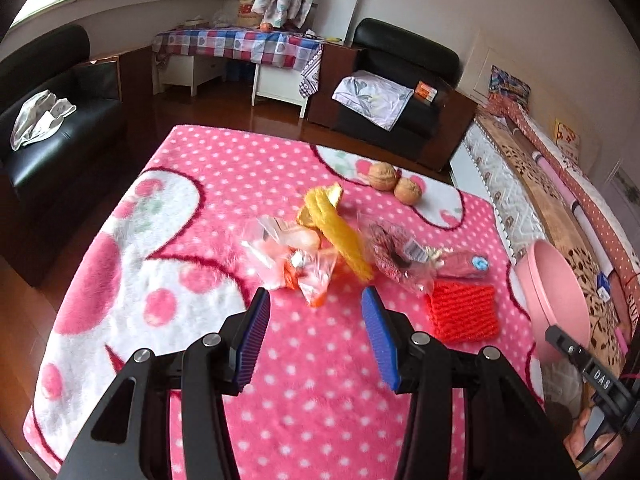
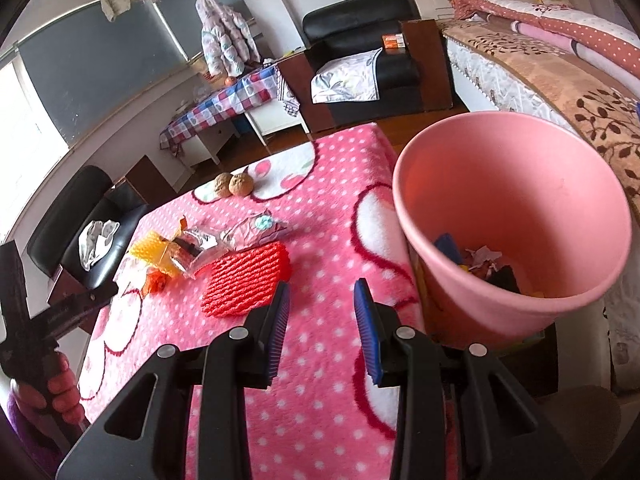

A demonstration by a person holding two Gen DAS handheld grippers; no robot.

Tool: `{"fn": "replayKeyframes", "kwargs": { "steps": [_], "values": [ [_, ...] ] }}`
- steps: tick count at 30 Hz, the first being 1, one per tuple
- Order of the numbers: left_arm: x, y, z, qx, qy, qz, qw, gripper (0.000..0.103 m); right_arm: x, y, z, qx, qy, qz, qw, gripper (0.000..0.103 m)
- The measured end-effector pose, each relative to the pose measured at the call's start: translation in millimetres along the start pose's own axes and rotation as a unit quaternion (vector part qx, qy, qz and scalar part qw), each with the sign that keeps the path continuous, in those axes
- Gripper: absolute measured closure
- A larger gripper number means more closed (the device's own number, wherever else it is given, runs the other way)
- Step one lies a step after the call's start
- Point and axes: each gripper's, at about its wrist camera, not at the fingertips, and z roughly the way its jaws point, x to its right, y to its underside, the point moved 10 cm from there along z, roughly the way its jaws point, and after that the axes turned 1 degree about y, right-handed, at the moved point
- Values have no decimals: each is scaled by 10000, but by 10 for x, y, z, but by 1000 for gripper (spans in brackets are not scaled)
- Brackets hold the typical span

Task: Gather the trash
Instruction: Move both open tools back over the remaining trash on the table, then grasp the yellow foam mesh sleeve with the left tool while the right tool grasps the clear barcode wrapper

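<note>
Both empty: left gripper (image 1: 316,294) gapes above wrappers (image 1: 304,256); right gripper (image 2: 322,286) gapes beside bin (image 2: 516,216).

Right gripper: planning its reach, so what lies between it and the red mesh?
Only bare blanket lies between the right gripper and red mesh, per the right wrist view.

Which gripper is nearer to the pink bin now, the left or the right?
Right. The right gripper hangs open just beside the pink bin, the bin on its right. The left gripper, also open, is over the wrappers, and the bin sits far to its right.
</note>
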Motion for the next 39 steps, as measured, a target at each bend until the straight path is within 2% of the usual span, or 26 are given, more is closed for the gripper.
{"fn": "replayKeyframes", "kwargs": {
  "steps": [8, 15, 18, 22, 23, 27, 29, 34, 39],
  "values": [
    [146, -354, 108, 395, 77, 155, 9991, 56, -114, 43, 93, -96, -44, -106, 9999, 69],
    [70, -482, 504, 208, 4, 14, 9998, 57, -223, 61, 155, -171, -183, -238, 9994, 69],
    [35, -478, 620, 82, 103, -133, 9998, 62, -279, 63, 201, -218, -254, -254, 9991, 69],
    [62, -455, 683, 15, 258, -34, 9997, 89, -380, 35, 278, -285, -303, -345, 9985, 69],
    [74, -447, 673, 25, 270, -4, 9996, 93, -403, 23, 291, -288, -314, -377, 9984, 69],
    [65, -434, 584, 87, 418, 2, 9991, 94, -517, -46, 355, -283, -359, -478, 9978, 69],
    [34, -440, 519, 135, 460, -45, 9988, 94, -626, -68, 381, -303, -517, -529, 9968, 69],
    [-68, -450, 381, 182, 565, -179, 9981, 94, -1085, -6, 489, -442, -878, -1095, 9891, 69],
    [-207, -464, 218, 280, 667, -324, 9969, 94, -1496, 39, 633, -477, -868, -1905, 9767, 69]
  ]
}}
